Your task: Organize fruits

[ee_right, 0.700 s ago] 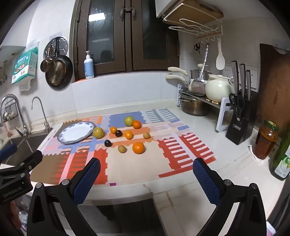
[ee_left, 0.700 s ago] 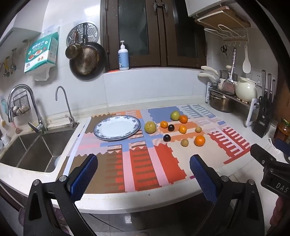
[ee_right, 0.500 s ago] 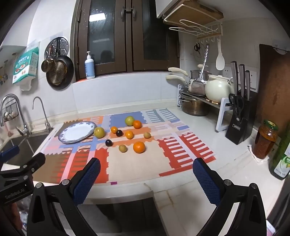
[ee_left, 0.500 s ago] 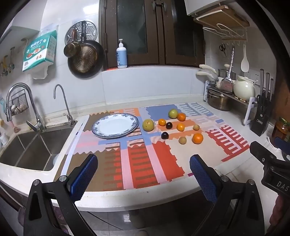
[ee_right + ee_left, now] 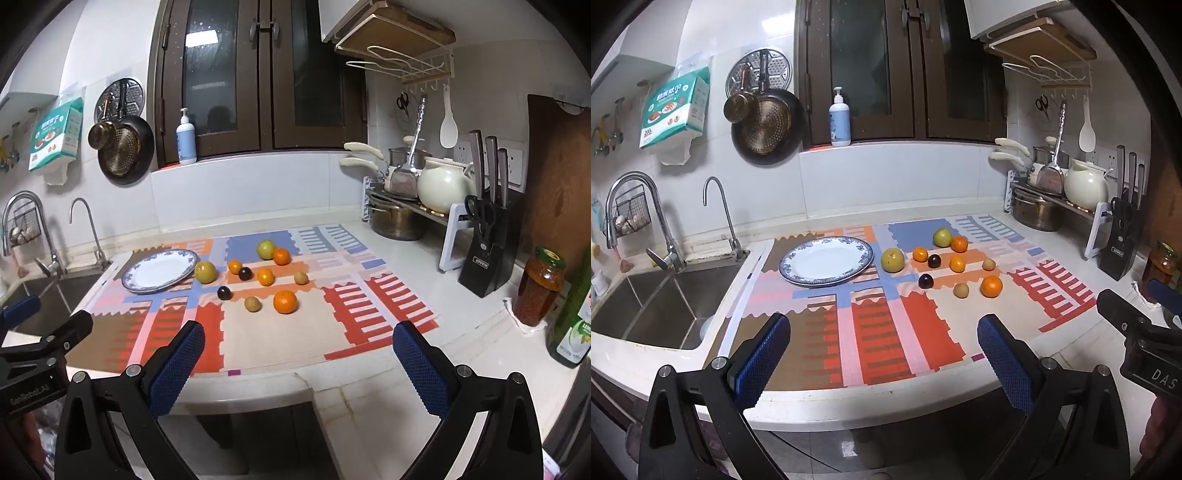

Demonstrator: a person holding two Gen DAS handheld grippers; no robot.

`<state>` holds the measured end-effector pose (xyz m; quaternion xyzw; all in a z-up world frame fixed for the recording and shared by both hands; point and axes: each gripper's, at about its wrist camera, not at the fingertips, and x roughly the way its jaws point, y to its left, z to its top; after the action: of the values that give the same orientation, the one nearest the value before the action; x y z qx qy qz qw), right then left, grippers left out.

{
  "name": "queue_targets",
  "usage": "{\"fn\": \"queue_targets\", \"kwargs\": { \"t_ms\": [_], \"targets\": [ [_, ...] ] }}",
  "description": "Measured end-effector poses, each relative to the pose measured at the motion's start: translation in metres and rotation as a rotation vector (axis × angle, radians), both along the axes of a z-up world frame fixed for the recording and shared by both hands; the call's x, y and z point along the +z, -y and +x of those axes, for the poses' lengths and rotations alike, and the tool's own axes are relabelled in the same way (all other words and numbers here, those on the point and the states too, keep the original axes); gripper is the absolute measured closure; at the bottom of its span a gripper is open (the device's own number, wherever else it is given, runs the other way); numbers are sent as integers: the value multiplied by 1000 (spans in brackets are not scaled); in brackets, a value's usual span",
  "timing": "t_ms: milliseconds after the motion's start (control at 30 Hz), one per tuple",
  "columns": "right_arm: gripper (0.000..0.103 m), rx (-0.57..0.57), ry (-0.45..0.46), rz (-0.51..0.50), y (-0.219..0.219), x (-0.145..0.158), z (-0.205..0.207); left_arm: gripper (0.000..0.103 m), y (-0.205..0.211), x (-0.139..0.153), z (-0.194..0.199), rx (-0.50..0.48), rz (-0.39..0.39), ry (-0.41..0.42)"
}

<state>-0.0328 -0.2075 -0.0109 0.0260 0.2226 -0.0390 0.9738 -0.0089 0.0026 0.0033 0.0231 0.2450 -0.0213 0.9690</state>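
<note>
Blue-padded left gripper and right gripper wide apart, apparently level, before patterned mat.

Black hand-held gripper, blue textured pads

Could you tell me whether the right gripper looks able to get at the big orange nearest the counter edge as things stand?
Probably yes. The right gripper is open and empty, held back off the counter edge, and the orange sits almost straight ahead. Only bare mat lies between; the small green fruit beside it stands apart.
</note>
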Motion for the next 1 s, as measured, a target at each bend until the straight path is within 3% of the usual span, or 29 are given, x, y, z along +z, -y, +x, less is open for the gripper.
{"fn": "queue_targets", "kwargs": {
  "t_ms": [1000],
  "targets": [
    [0, 22, 18, -4, 1, 5, -4, 0, 5, 7, -7, -19, -11, 36]
  ]
}}
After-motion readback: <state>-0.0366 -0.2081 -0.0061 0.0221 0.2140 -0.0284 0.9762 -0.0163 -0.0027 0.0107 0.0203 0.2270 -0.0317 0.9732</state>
